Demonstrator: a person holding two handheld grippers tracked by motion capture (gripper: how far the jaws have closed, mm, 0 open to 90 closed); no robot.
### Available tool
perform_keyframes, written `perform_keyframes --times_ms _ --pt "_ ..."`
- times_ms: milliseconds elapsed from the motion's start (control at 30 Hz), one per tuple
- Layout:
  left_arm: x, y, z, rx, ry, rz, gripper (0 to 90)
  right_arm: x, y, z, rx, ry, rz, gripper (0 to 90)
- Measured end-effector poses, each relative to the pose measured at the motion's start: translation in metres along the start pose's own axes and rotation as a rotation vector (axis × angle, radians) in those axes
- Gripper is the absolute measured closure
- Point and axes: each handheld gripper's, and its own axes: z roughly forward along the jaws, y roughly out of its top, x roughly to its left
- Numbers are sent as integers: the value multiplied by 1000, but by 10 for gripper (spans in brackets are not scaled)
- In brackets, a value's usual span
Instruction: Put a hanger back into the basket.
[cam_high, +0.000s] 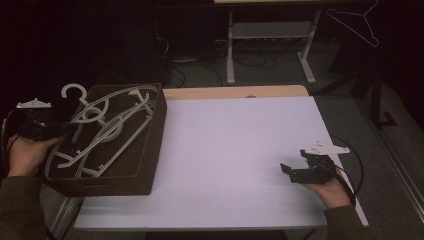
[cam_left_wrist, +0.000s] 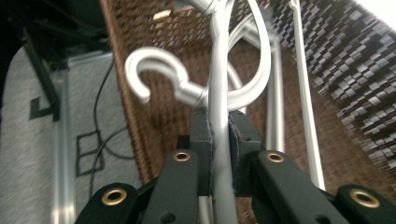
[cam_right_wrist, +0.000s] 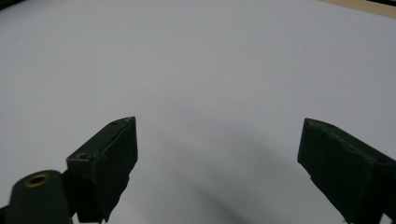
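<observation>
We take the brown wicker basket (cam_high: 150, 145) as reference: it sits at the left end of the white table (cam_high: 240, 150), holding a tangle of grey plastic hangers (cam_high: 107, 127). Our left gripper (cam_high: 64, 131) is at the basket's left wall, reaching in over the rim. In the left gripper view its jaws are clamped on the shaft of one hanger (cam_left_wrist: 219, 93); the bar runs straight up between the pads, which touch it on both sides. That hanger's hook (cam_left_wrist: 156, 72) curls off just above the jaw tips, over the basket's woven wall (cam_left_wrist: 135, 107), and other hanger arms lie behind it inside the basket. We can't tell whether the gripped hanger is lifted clear of the pile. Our right gripper (cam_high: 289, 173) is well to the right of the basket, near the table's front right part, low over the bare tabletop (cam_right_wrist: 196, 70), jaws spread wide with nothing between them.
</observation>
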Motion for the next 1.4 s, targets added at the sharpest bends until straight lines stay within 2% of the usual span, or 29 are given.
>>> perform_keyframes --times_ms 167,400,433,500,533,567,600,667,800,1000,1200,1400 --pt "-4 -1 15 41 16 8 820 0 0 0 2 -2 0 118" --pt "-11 3 37 73 38 12 819 0 0 -1 1 -5 0 117" --pt "-10 2 39 78 35 5 818 0 0 -1 1 -5 0 118" --pt "-6 -2 41 104 -5 -21 799 0 0 -2 -6 -5 -3 118" --pt "-6 -4 42 119 7 -16 739 0 0 -2 -5 -4 -1 117" --pt "-6 -6 42 124 26 -11 635 0 0 -3 -6 -4 0 116" --pt "-5 -7 40 95 17 -33 544 0 1 -3 -8 -3 -2 116" --pt "-4 -7 36 61 5 -51 473 0 1 -3 -10 -2 0 115" --pt "-10 -3 31 2 -47 -54 426 2 4 -3 -18 0 -11 114" --pt "-34 7 28 -82 -156 -49 359 6 9 -5 -37 12 -9 113" --pt "-65 17 26 -155 -268 -22 324 7 17 -8 -79 36 -11 107" --pt "-102 24 28 -235 -399 13 260 10 30 -13 -159 73 -10 73"
